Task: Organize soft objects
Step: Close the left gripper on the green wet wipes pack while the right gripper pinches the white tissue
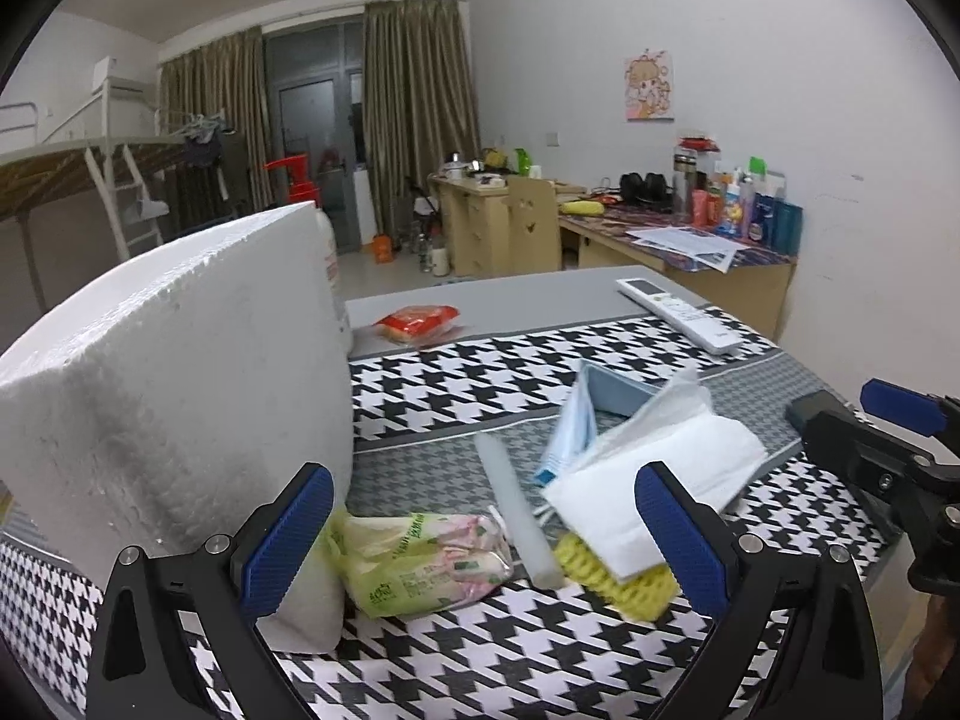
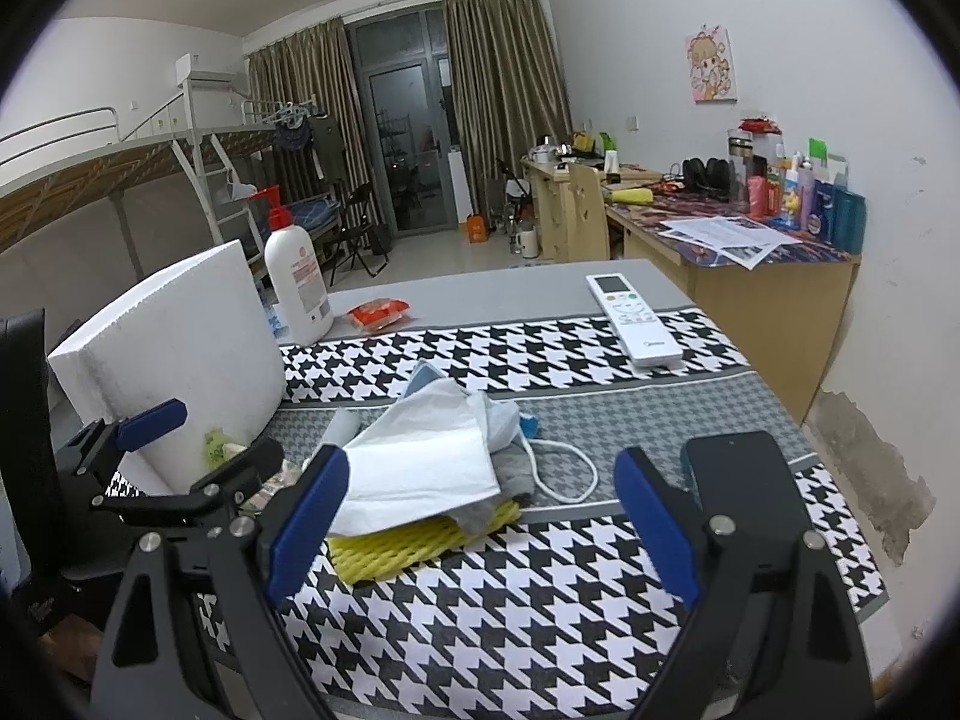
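Note:
A pile of soft things lies mid-table: a white tissue sheet point(image 1: 654, 480) point(image 2: 420, 468) on top of a yellow foam net point(image 1: 624, 579) point(image 2: 414, 540), a blue-white mask packet point(image 1: 570, 438) and a grey cloth point(image 2: 510, 474) with a white cord point(image 2: 570, 468). A green-pink tissue pack point(image 1: 420, 558) and a white foam stick point(image 1: 516, 516) lie beside it. A big white foam block point(image 1: 174, 384) point(image 2: 174, 354) stands at the left. My left gripper point(image 1: 480, 546) is open and empty, just short of the tissue pack. My right gripper point(image 2: 480, 528) is open and empty before the pile.
A white remote point(image 2: 633, 318) point(image 1: 684, 312), a red snack packet point(image 2: 379, 313) point(image 1: 417, 324) and a lotion pump bottle point(image 2: 297, 282) sit farther back. A dark phone point(image 2: 738, 468) lies at the right. The table has a houndstooth cloth point(image 2: 510, 600). A wall is close on the right.

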{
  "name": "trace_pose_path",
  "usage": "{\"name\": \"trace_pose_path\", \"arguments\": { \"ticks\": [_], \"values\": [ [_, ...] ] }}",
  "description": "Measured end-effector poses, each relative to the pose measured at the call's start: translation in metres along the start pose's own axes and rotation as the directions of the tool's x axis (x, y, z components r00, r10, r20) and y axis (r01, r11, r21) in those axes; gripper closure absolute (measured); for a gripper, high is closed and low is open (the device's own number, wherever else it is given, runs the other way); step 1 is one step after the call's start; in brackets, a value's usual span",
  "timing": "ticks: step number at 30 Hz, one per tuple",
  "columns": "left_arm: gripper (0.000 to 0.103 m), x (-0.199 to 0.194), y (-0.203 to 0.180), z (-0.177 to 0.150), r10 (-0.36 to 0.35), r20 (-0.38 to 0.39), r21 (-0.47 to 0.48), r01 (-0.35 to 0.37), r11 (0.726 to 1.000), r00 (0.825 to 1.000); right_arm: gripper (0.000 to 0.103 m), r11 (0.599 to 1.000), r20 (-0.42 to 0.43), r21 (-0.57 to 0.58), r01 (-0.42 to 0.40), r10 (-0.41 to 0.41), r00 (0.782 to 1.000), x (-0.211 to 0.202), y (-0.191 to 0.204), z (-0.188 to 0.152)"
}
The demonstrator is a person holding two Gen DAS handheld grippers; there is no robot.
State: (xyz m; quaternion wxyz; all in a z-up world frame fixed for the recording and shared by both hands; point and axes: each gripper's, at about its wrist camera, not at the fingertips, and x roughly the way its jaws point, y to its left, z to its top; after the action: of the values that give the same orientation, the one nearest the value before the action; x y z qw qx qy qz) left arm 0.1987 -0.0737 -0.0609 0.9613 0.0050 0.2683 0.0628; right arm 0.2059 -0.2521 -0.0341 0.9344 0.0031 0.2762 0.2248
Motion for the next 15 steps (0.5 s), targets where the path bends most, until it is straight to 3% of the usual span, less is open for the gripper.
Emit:
{"name": "trace_pose_path", "arguments": {
  "ticks": [6,15],
  "values": [
    [0.002,0.006,0.009,0.000,0.030,-0.013,-0.004,-0.030,1.000,0.999,0.010,1.000,-0.020,-0.010,-0.020,0.020,1.000,0.012,0.005,0.001],
    [0.021,0.012,0.007,-0.015,-0.008,-0.088,0.030,0.011,0.999,0.996,0.022,0.999,-0.086,-0.013,-0.052,0.051,0.995,0.031,0.011,-0.001]
  ]
}}
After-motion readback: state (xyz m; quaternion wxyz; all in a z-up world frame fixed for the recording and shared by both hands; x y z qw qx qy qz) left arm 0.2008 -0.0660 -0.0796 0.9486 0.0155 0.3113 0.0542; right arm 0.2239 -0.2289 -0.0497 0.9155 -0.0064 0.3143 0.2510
